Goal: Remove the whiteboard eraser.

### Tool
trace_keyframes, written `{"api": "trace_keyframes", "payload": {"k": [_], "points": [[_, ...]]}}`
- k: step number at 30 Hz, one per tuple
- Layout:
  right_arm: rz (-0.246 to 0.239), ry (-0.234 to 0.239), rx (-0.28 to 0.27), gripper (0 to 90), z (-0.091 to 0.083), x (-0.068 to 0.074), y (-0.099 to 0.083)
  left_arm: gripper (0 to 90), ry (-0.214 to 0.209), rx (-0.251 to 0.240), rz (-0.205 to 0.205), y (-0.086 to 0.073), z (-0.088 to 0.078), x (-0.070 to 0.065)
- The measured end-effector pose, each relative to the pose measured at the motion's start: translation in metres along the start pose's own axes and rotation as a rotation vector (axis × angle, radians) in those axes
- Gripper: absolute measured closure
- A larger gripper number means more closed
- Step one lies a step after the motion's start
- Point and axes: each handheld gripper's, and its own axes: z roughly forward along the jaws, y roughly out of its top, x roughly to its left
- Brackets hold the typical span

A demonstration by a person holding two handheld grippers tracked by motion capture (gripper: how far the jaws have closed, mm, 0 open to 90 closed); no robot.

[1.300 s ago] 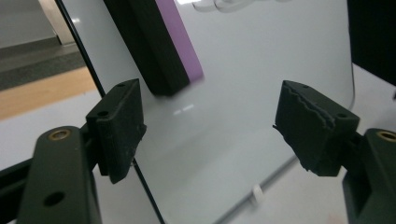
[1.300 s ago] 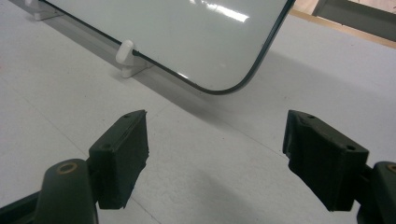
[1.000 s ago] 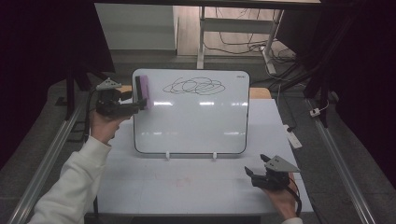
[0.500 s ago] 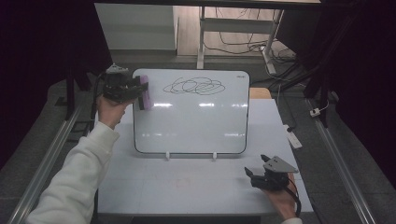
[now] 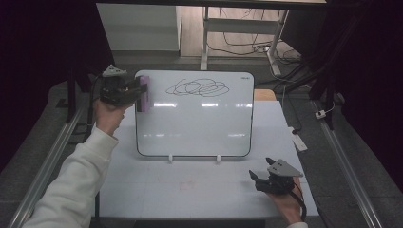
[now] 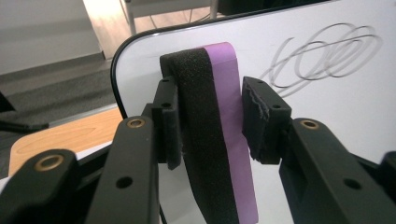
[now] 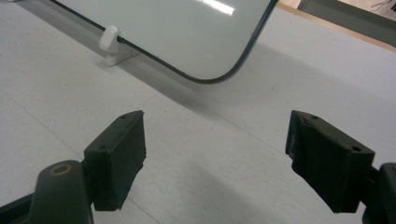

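Left gripper view: jaws apparently clamp the eraser (image 6: 219,135).

A purple-backed whiteboard eraser (image 5: 143,93) with a black felt face stands on its long edge against the far-left corner of a white dry-erase board (image 5: 195,123), pinched between two black jaws, felt side toward the board's left rim. The board, black-edged with rounded corners, leans upright on two small white feet at the middle of the table. A looping black marker scribble (image 5: 197,88) runs along its upper part, right of the eraser.
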Motion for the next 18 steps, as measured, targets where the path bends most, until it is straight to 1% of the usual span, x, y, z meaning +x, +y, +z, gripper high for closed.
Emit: {"api": "trace_keyframes", "payload": {"k": [1,8,13,18], "points": [[0.002,0.000,-0.001,19.6,0.000,0.000,0.000,59.5,-0.018,-0.003,0.000,-0.004,-0.003,-0.002],[-0.001,0.005,-0.003,20.0,-0.001,0.002,0.001,59.5,-0.101,-0.013,0.010,-0.030,-0.011,-0.015],[0.002,0.009,-0.001,20.1,0.001,0.002,0.002,59.5,-0.147,-0.016,0.025,-0.051,-0.015,-0.024],[-0.004,0.011,-0.001,20.2,0.001,0.005,0.003,59.4,-0.189,-0.017,0.028,-0.066,-0.019,-0.031]]}}
